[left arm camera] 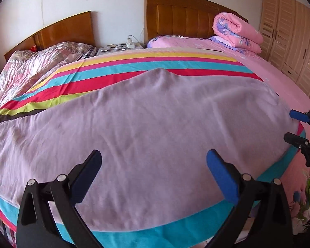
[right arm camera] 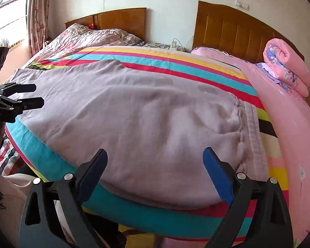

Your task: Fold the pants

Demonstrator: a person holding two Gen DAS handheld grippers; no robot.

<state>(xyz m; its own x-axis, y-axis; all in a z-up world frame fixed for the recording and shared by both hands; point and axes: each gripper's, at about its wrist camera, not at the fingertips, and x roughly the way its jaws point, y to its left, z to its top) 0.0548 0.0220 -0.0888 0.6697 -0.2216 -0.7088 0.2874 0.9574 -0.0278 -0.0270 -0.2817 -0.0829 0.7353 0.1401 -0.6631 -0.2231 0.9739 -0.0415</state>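
Pink sheeting is seen across the bed (right arm camera: pixel 287 111), whose wooden headboard (right arm camera: pixel 233 35) stands against the white wall. A second bed (left arm camera: pixel 37 62) with a patterned cover is set beside it on the left, with a small nightstand (left arm camera: pixel 122 46) between the two. A pale wooden wardrobe (left arm camera: pixel 289 33) is visible at the far right in the left wrist view. A striped blanket (left arm camera: pixel 134 66) in yellow, pink, teal, red and green is spread over the near part of the pink bed. On this blanket the pants (right arm camera: pixel 134 107), of lilac-grey fleece, are laid flat and fairly smooth, with the ribbed waistband (right arm camera: pixel 252 128) towards the right and the legs extended to the left. A rolled pink quilt (right arm camera: pixel 287 66) is rested near the headboard, well apart from the pants. The left gripper (left arm camera: pixel 154 159) is held above the near edge of the pants, its fingers (left arm camera: pixel 219 169) spread wide with nothing between them. The right gripper (right arm camera: pixel 155 157) is poised above the pants just beside the waistband, its fingers (right arm camera: pixel 215 167) likewise spread wide and empty. No contact between either gripper and the cloth can be made out.
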